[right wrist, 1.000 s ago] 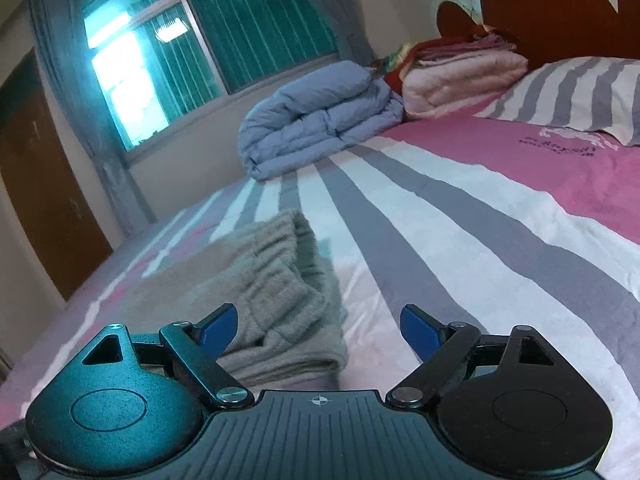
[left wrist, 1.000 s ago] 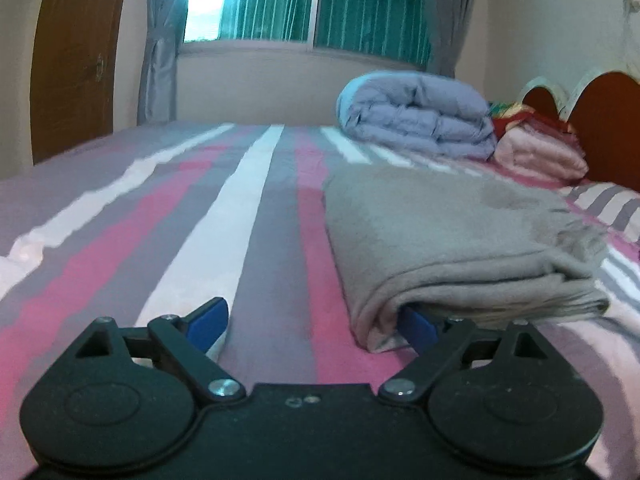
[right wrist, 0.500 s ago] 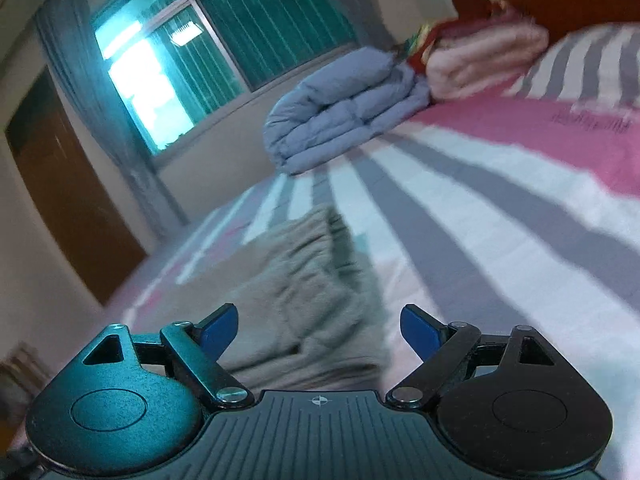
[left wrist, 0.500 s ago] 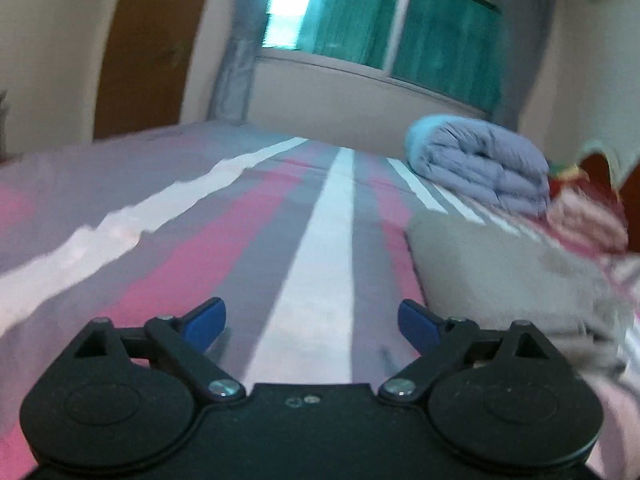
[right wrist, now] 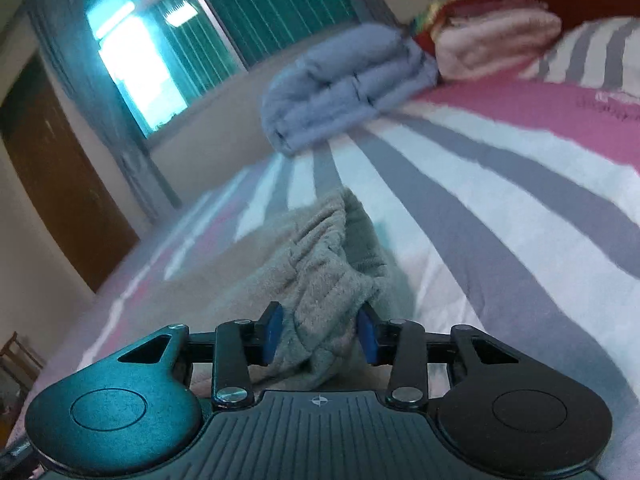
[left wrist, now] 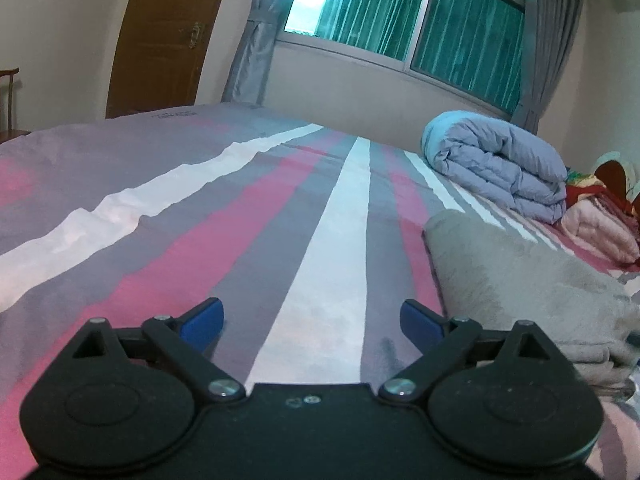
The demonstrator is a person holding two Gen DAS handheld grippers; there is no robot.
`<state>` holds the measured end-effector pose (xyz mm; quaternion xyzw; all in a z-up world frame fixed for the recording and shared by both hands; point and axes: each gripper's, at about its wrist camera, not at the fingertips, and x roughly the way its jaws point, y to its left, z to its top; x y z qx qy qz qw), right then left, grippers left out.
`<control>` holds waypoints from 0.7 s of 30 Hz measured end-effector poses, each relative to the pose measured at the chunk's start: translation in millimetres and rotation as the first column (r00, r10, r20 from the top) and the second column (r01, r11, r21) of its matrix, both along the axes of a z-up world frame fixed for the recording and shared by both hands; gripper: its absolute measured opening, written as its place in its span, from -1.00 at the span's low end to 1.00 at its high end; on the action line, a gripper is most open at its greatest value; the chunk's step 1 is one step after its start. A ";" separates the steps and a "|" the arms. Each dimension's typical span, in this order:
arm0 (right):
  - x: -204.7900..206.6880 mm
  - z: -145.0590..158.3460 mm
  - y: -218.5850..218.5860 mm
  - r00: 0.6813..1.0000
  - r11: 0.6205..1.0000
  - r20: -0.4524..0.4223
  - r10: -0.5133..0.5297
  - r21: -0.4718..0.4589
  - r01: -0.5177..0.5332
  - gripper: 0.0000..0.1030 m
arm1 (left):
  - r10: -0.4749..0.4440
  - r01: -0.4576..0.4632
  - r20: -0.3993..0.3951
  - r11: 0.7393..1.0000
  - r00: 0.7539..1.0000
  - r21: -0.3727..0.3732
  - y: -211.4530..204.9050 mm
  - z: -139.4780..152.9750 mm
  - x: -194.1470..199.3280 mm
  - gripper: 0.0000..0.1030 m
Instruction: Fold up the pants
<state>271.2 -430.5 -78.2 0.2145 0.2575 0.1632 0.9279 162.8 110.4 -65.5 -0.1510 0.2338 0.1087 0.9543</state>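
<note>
Your right gripper (right wrist: 318,338) has just closed on the folded pants' (right wrist: 320,280) ribbed waistband, while your left gripper (left wrist: 310,320), now beside the pants, gapes wide and empty.

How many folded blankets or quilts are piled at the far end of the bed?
2 clearly: a blue-grey quilt below the window, and a pink blanket just right of it. Red fabric behind the pink one may be more bedding.

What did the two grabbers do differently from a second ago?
The right gripper closed its fingers on the gray pants, near the gathered waistband. The left gripper swung left off the pants, open over the striped bedsheet. The folded blue duvet stayed put.
</note>
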 end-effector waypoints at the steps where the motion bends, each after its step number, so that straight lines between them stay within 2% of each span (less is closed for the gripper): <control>1: 2.8 -7.3 1.2 0.999 1.000 -0.038 -0.001 -0.025 0.000 -0.12 | -0.004 0.004 -0.008 1.000 1.000 0.002 -0.2 -0.6 1.4 0.73; 2: 9.6 -19.2 2.4 0.994 0.999 -0.108 0.020 -0.032 -0.024 -0.09 | -0.005 0.005 -0.014 1.000 1.000 0.002 -0.1 -0.9 2.4 0.73; 3: 12.9 -24.8 -2.2 0.990 0.999 -0.130 0.051 0.006 -0.051 -0.09 | -0.004 0.004 -0.016 1.000 1.000 0.004 -0.5 -1.0 2.1 0.74; 4: 10.4 -22.1 -9.8 0.993 0.998 -0.109 0.056 0.037 -0.052 0.10 | -0.005 0.005 -0.013 1.000 1.000 0.007 -0.8 -1.1 1.4 0.75; 5: 7.1 -16.9 -14.7 0.995 0.998 -0.089 0.046 0.041 -0.042 0.38 | -0.008 0.008 -0.012 1.000 1.000 0.010 -1.3 -1.1 1.1 0.76; 6: 1.4 -10.9 -20.0 0.998 1.000 -0.058 0.014 0.026 -0.012 0.48 | -0.009 0.009 -0.013 1.000 1.000 0.015 -1.9 -1.3 1.4 0.76; 8: -7.5 -3.0 -30.6 1.000 1.000 -0.003 -0.021 0.008 0.021 0.50 | -0.010 0.010 -0.020 1.000 1.000 0.020 -2.9 -1.3 3.7 0.76; 12: -9.6 -0.7 -44.5 1.000 1.000 0.008 0.000 0.018 0.000 0.50 | -0.017 0.018 -0.018 0.999 1.000 0.029 -6.3 -0.1 4.8 0.76; 14: -3.7 0.4 -51.3 1.000 0.998 0.010 0.024 0.051 -0.025 0.50 | -0.038 0.038 0.019 0.999 0.999 -0.005 -4.8 4.5 2.3 0.76; 15: -5.4 1.8 -51.0 0.999 0.997 0.011 0.038 0.062 -0.038 0.50 | -0.072 0.075 0.058 0.996 0.996 -0.038 -2.7 7.7 1.9 0.76; 17: 0.6 3.5 -51.8 0.996 0.994 0.018 0.085 0.069 -0.086 0.50 | -0.133 0.138 0.074 0.988 0.988 -0.062 -1.7 13.3 12.6 0.76; 19: 11.7 6.9 -51.4 0.992 0.989 0.024 0.126 0.080 -0.128 0.50 | -0.228 0.234 0.071 0.967 0.971 -0.096 -0.7 18.3 33.7 0.71; 21: 26.8 6.8 -52.2 0.986 0.981 -0.018 0.163 0.111 -0.160 0.49 | -0.304 0.310 0.066 0.940 0.950 -0.139 1.7 22.4 56.8 0.67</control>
